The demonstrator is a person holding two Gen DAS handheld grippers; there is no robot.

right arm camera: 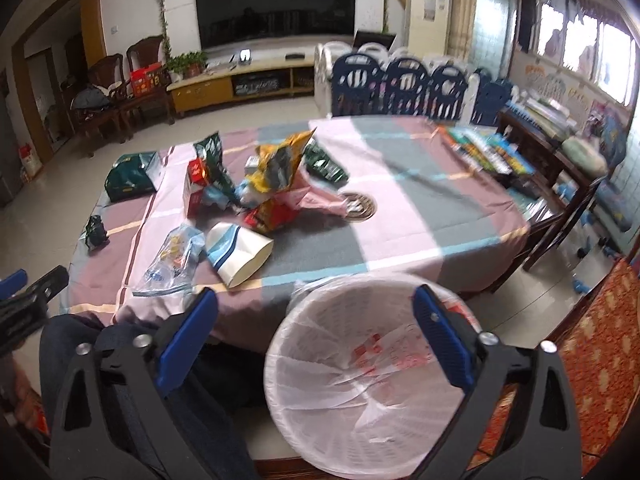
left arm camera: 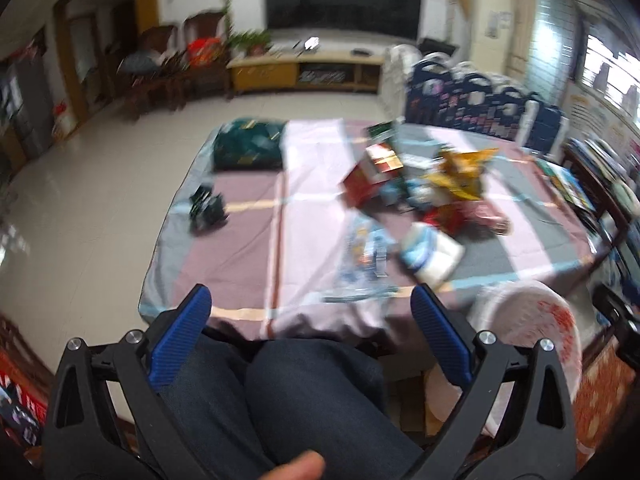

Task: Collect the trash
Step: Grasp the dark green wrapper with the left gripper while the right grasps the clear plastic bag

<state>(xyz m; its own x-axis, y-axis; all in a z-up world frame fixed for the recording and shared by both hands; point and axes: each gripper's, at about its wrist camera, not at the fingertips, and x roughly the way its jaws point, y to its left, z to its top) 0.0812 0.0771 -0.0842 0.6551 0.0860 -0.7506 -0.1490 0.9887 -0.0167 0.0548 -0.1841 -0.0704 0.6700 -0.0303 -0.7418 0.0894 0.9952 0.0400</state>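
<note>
Trash lies on a table with a striped pink and grey cloth (right arm camera: pixel 420 208): a yellow snack bag (right arm camera: pixel 280 164), a red box (right arm camera: pixel 196 188), a white and blue paper cup (right arm camera: pixel 240 256), a clear plastic bag (right arm camera: pixel 172 260) and a small dark wrapper (right arm camera: pixel 96 232). A white bin with a plastic liner (right arm camera: pixel 360 368) stands below the table's near edge. My right gripper (right arm camera: pixel 316 312) is open and empty above the bin. My left gripper (left arm camera: pixel 312 312) is open and empty over the person's lap, before the table edge. The pile (left arm camera: pixel 440 184) and the bin (left arm camera: pixel 532 328) also show in the left wrist view.
A dark green bag (right arm camera: pixel 132 176) sits at the table's far left corner, a round metal object (right arm camera: pixel 360 204) near the middle. Blue and white playpen panels (right arm camera: pixel 408 84) stand behind the table. A wooden bench with packages (right arm camera: pixel 520 152) is on the right. The person's knees (left arm camera: pixel 280 392) are under the table edge.
</note>
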